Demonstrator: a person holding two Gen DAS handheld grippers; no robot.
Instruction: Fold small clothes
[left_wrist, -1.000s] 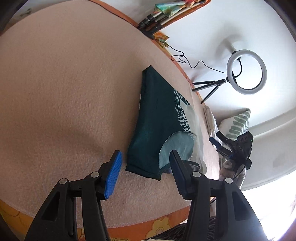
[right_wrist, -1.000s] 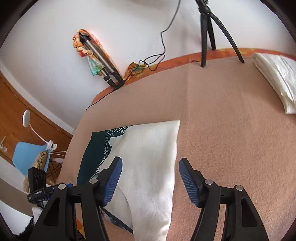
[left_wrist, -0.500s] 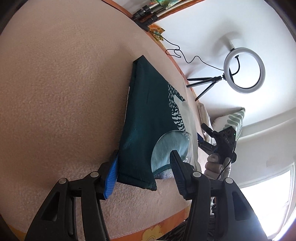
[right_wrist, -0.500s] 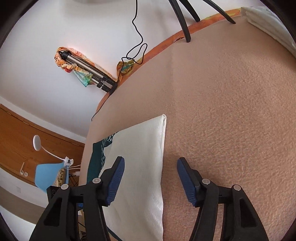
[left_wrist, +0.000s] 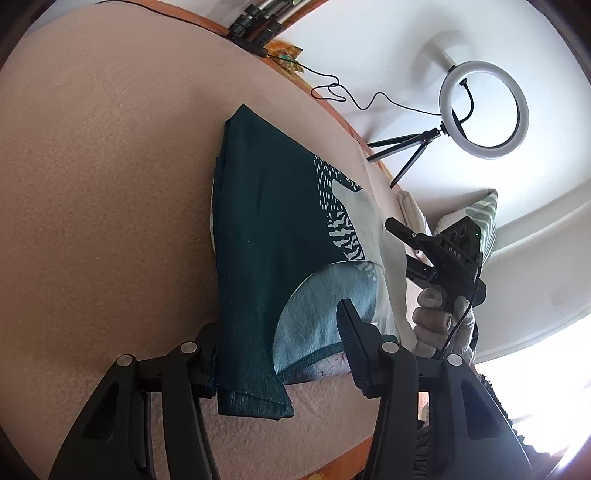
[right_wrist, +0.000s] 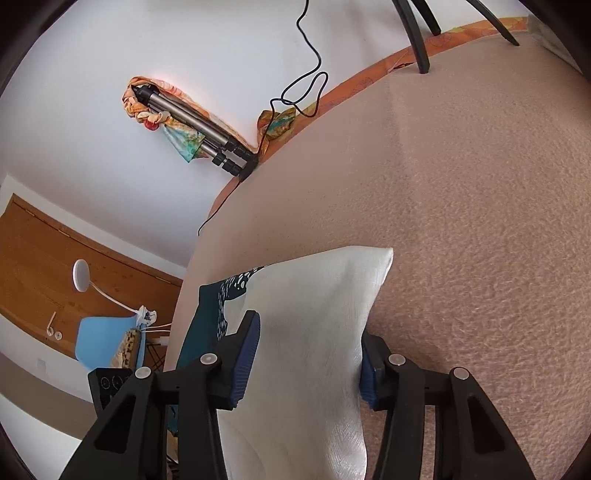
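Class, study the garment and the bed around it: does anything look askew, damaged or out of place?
Nothing stands out. The folded garment lies flat on the pink blanket, its edges fairly straight, with no tear or stain visible. The left claw and right claw each straddle a near corner.

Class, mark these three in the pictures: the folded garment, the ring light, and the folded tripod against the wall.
folded garment (left_wrist: 258, 236), left wrist view, dark green panel.
ring light (left_wrist: 448, 92), left wrist view, left of its white ring.
folded tripod (right_wrist: 192, 114), right wrist view, silver legs.
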